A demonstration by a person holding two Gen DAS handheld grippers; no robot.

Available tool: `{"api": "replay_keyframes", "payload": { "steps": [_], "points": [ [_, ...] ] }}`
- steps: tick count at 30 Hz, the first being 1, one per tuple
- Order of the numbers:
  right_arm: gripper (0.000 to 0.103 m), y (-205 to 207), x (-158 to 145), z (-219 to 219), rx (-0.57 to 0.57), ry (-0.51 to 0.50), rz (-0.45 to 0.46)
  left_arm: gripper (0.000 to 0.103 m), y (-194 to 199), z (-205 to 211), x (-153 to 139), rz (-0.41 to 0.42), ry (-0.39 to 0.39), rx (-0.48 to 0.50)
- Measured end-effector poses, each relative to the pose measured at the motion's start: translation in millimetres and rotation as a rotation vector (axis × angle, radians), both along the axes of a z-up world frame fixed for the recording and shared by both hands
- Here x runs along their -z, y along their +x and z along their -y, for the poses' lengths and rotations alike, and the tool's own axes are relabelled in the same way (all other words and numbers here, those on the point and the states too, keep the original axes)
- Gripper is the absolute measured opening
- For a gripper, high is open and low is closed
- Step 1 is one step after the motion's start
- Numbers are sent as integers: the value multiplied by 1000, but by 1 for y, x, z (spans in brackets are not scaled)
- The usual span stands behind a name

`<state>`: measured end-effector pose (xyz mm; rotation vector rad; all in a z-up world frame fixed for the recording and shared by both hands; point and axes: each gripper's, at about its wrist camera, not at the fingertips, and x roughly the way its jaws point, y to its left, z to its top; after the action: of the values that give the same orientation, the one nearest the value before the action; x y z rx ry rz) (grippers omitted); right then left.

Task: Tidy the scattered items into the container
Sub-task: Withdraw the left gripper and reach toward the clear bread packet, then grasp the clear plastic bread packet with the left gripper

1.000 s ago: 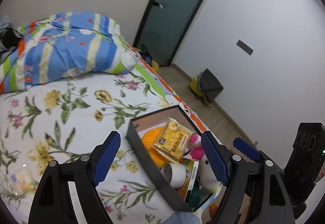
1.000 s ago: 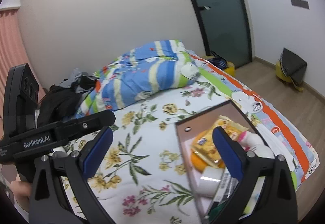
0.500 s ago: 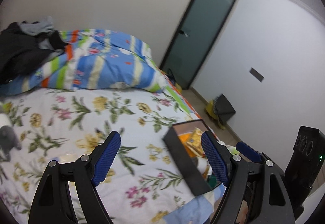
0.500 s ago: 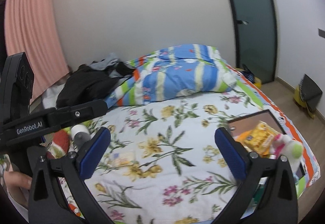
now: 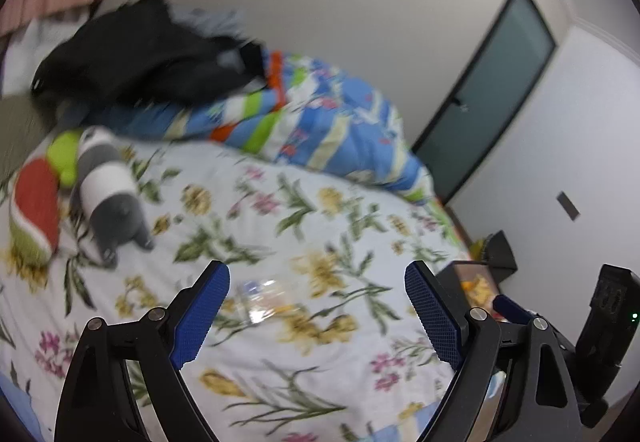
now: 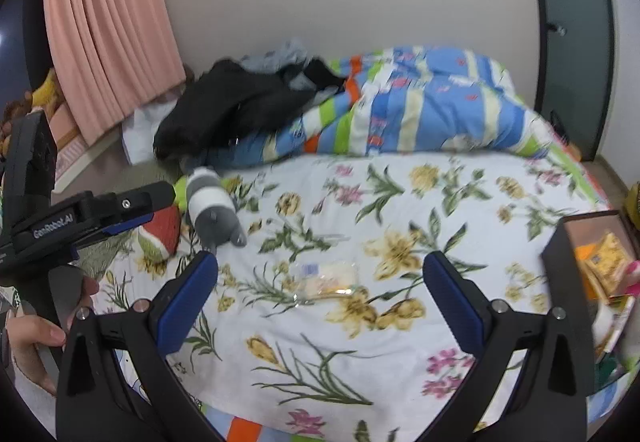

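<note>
A clear snack packet [image 5: 266, 300] [image 6: 326, 278] lies flat on the flowered bedsheet, just ahead of both grippers. Farther left lie a grey-and-white plush animal [image 5: 110, 197] [image 6: 214, 211], a watermelon-slice plush [image 5: 34, 209] [image 6: 160, 232] and a green plush [image 5: 64, 155]. The dark box [image 6: 556, 262] [image 5: 452, 276] holding snack packs and toys sits at the bed's right edge. My left gripper [image 5: 316, 312] hangs over the sheet, its jaws opening with nothing between them. My right gripper [image 6: 320, 296] is open and holds nothing.
A striped blue quilt [image 6: 420, 109] and a heap of black clothes [image 6: 236, 105] fill the head of the bed. A pink curtain [image 6: 104, 25] hangs at the left, a dark glass door [image 5: 492, 89] at the right. A hand [image 6: 36, 334] holds the left gripper's handle.
Both views have swung left, away from the box and across the bed. The plush toys and the clear packet have come into view. The left jaws stand wider.
</note>
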<state>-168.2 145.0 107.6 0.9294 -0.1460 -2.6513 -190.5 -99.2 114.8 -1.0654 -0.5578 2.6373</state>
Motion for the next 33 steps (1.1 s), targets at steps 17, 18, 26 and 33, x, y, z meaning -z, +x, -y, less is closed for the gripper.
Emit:
{"api": "replay_keyframes", "payload": {
  "steps": [17,18,26,33],
  "points": [
    [103,-117,167,45,-102,32,299,90,-108,9,196,377,71,16],
    [103,-122,176,48,-108,45,305,90,-113,8,202,385,76,21],
    [103,-165,226,53,-134,105,348,90,-149,-9,250,462,80,60],
    [103,-188,257,62,-174,90,377,90,-171,-28,274,478,46,79]
  ]
}}
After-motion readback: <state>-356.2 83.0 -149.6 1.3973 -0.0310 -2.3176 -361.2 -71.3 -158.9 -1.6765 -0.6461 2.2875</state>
